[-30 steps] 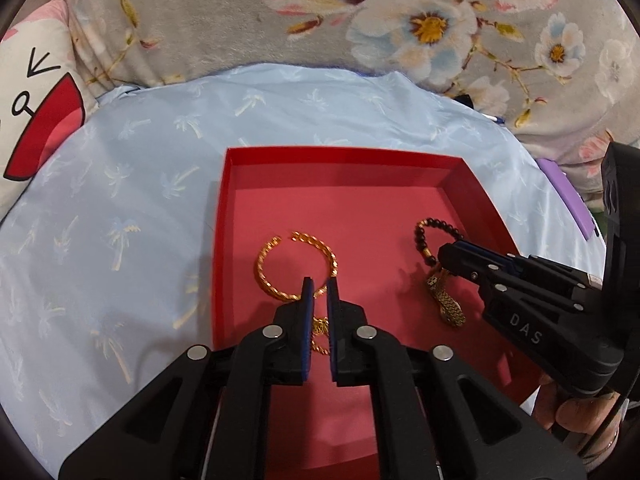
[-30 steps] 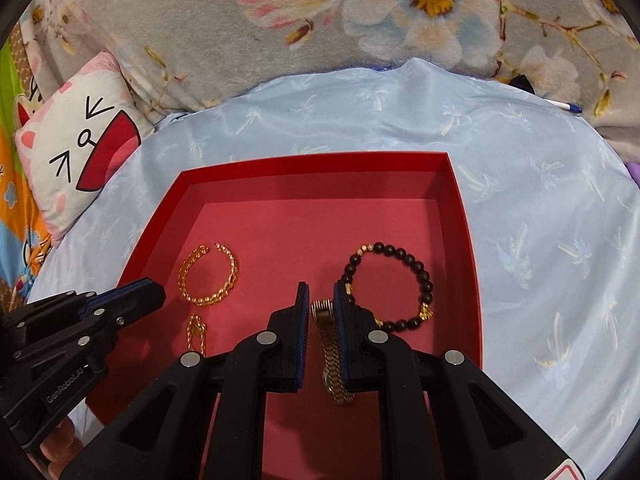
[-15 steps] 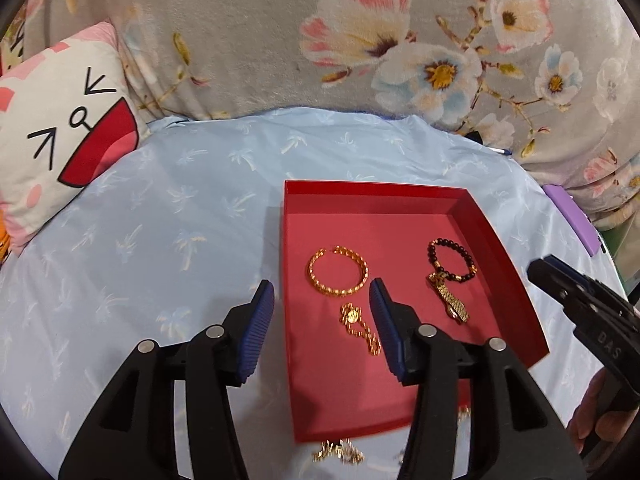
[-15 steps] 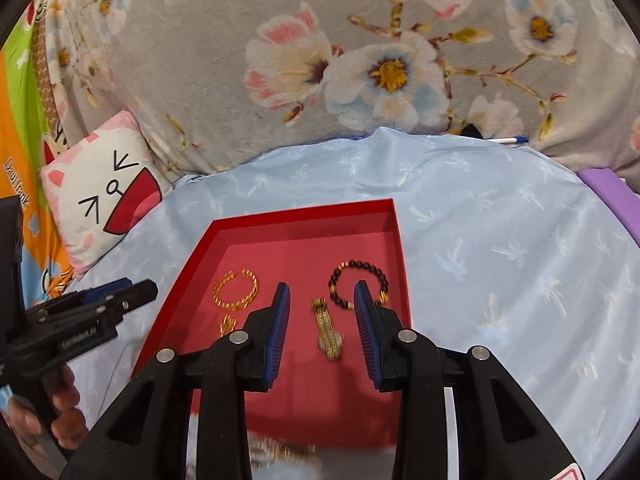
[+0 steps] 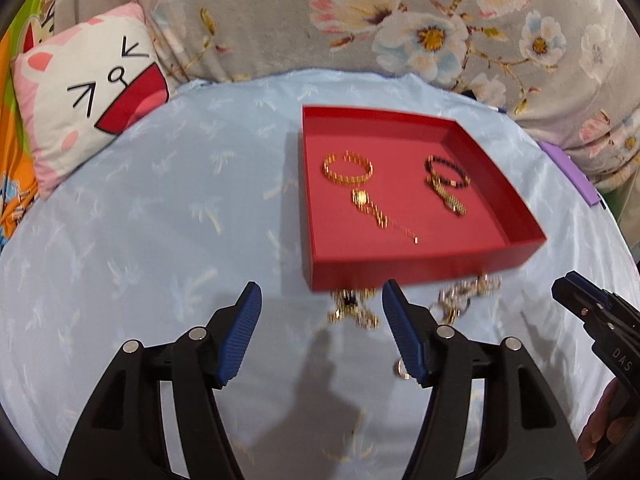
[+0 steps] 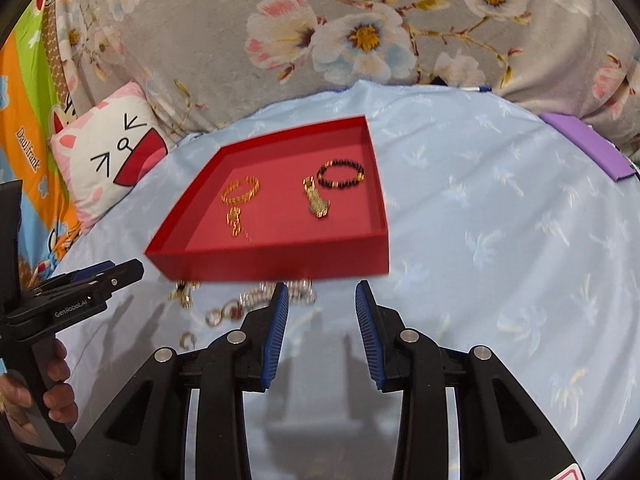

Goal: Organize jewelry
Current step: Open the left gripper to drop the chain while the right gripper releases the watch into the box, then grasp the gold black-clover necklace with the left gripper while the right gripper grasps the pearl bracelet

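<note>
A red tray (image 5: pixel 420 268) (image 6: pixel 280 264) sits on a light blue cloth. It holds a gold bangle (image 5: pixel 347 169) (image 6: pixel 240 192), a gold pendant chain (image 5: pixel 372 208) (image 6: pixel 236 220), a black bead bracelet (image 5: pixel 446 170) (image 6: pixel 340 174) and a gold mesh band (image 5: pixel 448 198) (image 6: pixel 316 200). Loose gold and silver pieces (image 5: pixel 354 312) (image 6: pixel 256 300) lie on the cloth before the tray's front wall. My left gripper (image 5: pixel 322 286) hovers short of the tray, jaws opening, pads touching nothing. My right gripper (image 6: pixel 322 285) stands open and empty just right of the loose pieces.
A cat-face pillow (image 5: pixel 92 100) (image 6: pixel 108 152) leans at the back left. A floral blanket (image 6: pixel 360 40) rises behind the cloth. A purple flat object (image 6: pixel 588 144) lies at the right edge. A small ring (image 6: pixel 186 338) lies near a hand holding the left gripper.
Both grippers were shut on pieces inside the tray; they have let go, opened and pulled back toward me. The pendant chain and the mesh band stay in the tray.
</note>
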`<state>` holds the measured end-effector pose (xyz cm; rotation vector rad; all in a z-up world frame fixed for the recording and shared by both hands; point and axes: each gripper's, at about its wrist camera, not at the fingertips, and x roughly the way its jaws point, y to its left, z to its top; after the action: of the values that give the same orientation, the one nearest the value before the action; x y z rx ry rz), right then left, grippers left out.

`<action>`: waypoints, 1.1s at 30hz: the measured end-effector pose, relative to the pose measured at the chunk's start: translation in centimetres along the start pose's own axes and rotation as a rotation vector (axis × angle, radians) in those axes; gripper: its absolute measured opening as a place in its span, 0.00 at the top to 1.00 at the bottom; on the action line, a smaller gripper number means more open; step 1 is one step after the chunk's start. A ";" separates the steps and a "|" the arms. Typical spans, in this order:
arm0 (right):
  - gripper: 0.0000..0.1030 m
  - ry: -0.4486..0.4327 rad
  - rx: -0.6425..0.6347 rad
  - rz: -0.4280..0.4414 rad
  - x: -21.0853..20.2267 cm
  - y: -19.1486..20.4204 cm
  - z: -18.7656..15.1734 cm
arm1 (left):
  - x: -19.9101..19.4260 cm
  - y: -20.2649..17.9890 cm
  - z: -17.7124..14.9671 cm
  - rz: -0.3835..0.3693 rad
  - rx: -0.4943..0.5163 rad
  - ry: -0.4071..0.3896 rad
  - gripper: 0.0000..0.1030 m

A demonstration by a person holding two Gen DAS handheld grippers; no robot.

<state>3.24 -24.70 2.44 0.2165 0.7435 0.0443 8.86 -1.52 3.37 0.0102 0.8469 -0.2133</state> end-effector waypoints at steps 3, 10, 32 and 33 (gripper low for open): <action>0.66 0.030 0.013 0.018 0.7 -0.2 -0.9 | 0.4 0.0 -1.7 0.005 -0.006 0.024 0.41; 0.64 0.067 -0.025 0.053 3.7 0.4 -0.1 | 1.2 -0.4 -3.3 0.001 -0.002 0.051 0.41; 0.96 0.096 -0.042 0.137 4.7 0.8 -0.6 | 2.9 0.1 -2.9 -0.062 -0.040 0.093 0.41; 0.96 0.090 -0.037 0.135 4.3 0.8 -0.7 | 3.0 0.0 -2.8 -0.063 -0.043 0.095 0.41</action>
<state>5.98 -23.28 -0.76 0.2300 0.8160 0.1966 8.72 -1.80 -0.78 -0.0464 0.9473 -0.2554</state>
